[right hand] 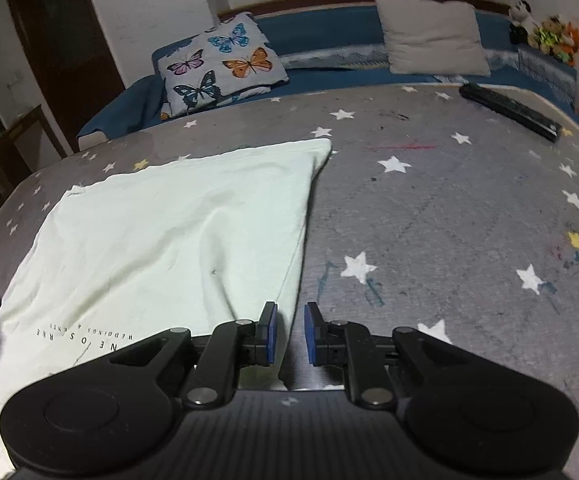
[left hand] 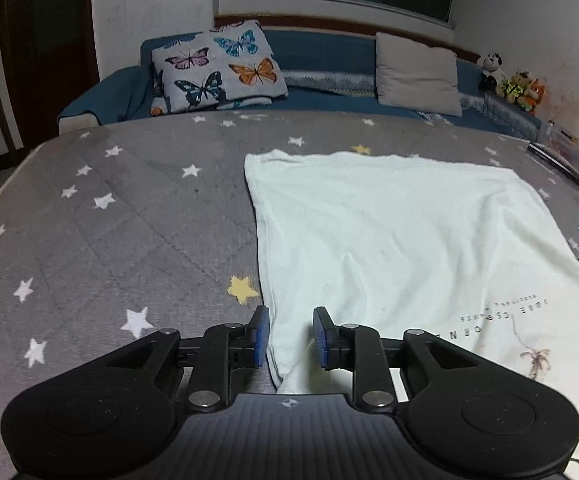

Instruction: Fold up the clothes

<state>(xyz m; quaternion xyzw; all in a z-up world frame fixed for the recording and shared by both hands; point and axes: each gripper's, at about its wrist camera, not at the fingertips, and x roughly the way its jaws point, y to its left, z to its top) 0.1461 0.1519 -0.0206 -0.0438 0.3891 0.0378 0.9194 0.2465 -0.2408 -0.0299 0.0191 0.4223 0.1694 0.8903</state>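
Note:
A white T-shirt (left hand: 401, 232) with dark printed lettering lies flat on a grey star-patterned bed cover (left hand: 109, 232). It also shows in the right wrist view (right hand: 161, 232). My left gripper (left hand: 290, 336) is open, its blue pads either side of the shirt's left edge near the front. My right gripper (right hand: 290, 334) is open, its blue pads either side of the shirt's right edge near the front. Neither pair of pads is closed on the cloth.
A butterfly-print pillow (left hand: 219, 66) and a beige pillow (left hand: 417, 74) lie on a blue sofa behind the bed. Soft toys (left hand: 513, 84) sit at the far right. A black bar-shaped object (right hand: 509, 110) lies on the cover at the right. A dark door (right hand: 61, 40) stands at the left.

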